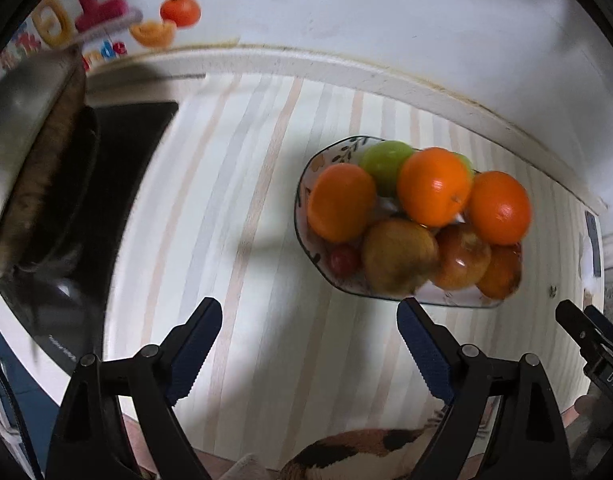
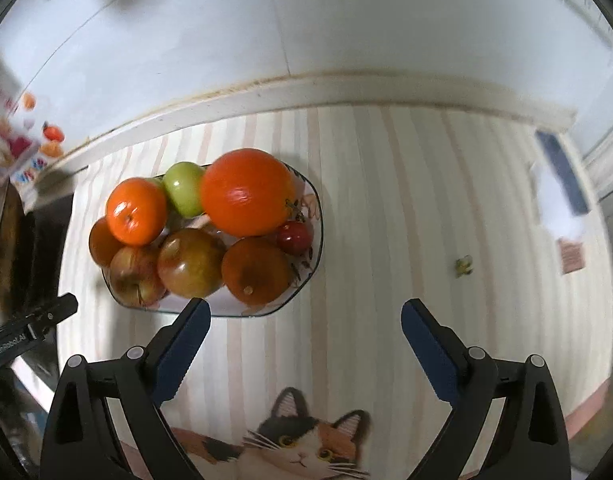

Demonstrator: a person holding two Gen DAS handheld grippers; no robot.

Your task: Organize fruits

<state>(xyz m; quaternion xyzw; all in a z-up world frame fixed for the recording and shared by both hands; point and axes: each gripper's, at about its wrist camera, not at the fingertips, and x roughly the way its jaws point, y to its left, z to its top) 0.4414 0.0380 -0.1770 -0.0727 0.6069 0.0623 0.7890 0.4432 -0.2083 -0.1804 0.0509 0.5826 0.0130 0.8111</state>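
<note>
A patterned plate (image 1: 312,160) holds a pile of fruit: oranges (image 1: 432,190), a green apple (image 1: 384,162), red-yellow apples (image 1: 398,260) and a small red fruit (image 1: 343,260). It stands on a striped table. My left gripper (image 1: 308,318) is open and empty, just before the plate's near rim and to its left. In the right wrist view the same plate (image 2: 312,258) shows a large orange (image 2: 246,192), a green apple (image 2: 184,188), apples (image 2: 190,264) and a small red fruit (image 2: 294,237). My right gripper (image 2: 304,318) is open and empty, near the plate's near right rim.
A metal pan (image 1: 22,120) on a black stove (image 1: 122,160) stands left of the plate. A colourful box (image 1: 106,16) leans at the back wall. A cat-print mat (image 2: 298,444) lies at the table's near edge. A small yellow-green object (image 2: 464,266) lies right of the plate.
</note>
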